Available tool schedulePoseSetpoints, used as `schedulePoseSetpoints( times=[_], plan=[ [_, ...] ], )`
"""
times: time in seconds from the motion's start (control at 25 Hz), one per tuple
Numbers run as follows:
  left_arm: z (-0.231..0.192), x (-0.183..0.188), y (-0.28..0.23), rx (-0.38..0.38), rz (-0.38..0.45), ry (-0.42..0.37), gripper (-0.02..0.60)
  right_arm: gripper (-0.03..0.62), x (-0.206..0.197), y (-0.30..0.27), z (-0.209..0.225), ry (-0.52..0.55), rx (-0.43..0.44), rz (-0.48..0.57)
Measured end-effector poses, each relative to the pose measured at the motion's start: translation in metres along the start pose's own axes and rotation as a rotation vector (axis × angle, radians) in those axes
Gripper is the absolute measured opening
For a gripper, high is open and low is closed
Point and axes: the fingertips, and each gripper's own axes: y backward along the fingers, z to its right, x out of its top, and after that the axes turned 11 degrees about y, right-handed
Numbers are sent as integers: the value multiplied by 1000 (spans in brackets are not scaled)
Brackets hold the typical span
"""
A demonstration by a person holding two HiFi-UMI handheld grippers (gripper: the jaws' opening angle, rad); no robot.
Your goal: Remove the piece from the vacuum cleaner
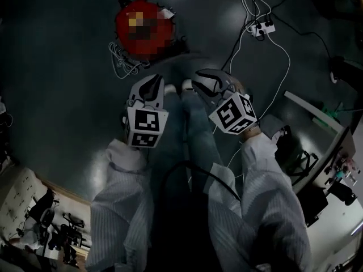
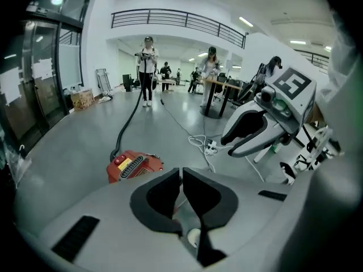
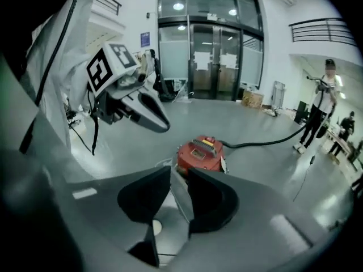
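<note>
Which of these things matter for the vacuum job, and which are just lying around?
For the job: red vacuum cleaner, its black hose, left tool, right tool.
Lying about: white power strip, cluttered bench.

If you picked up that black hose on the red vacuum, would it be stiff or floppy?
Probably floppy: the black hose lies in a loose curve along the floor. It would likely tug back, since one end joins the red vacuum.
</note>
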Motion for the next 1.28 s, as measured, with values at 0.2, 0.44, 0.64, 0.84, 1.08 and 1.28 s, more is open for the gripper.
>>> schedulePoseSetpoints(
  times=[0.2,0.44,0.64,0.84,1.08,1.28],
  plan=[
    [-47,-29,-95,45,-76,-88,6,77,-88,-104,23,151,130,-124],
    [-90,-54,-172,129,-112,-102,6,137,-136,-179,29,279,259,-178],
    [-95,-70,-202,125,-171,-96,60,156,-158,-209,16,322,361,-230],
    [-95,-73,-206,135,-158,-130,64,127,-165,-224,11,424,366,-256],
    [-97,-75,-206,142,-151,-126,64,40,-166,-220,5,462,389,-255],
    [-97,-76,-207,138,-163,-123,64,31,-166,-219,0,492,371,-248]
  ],
)
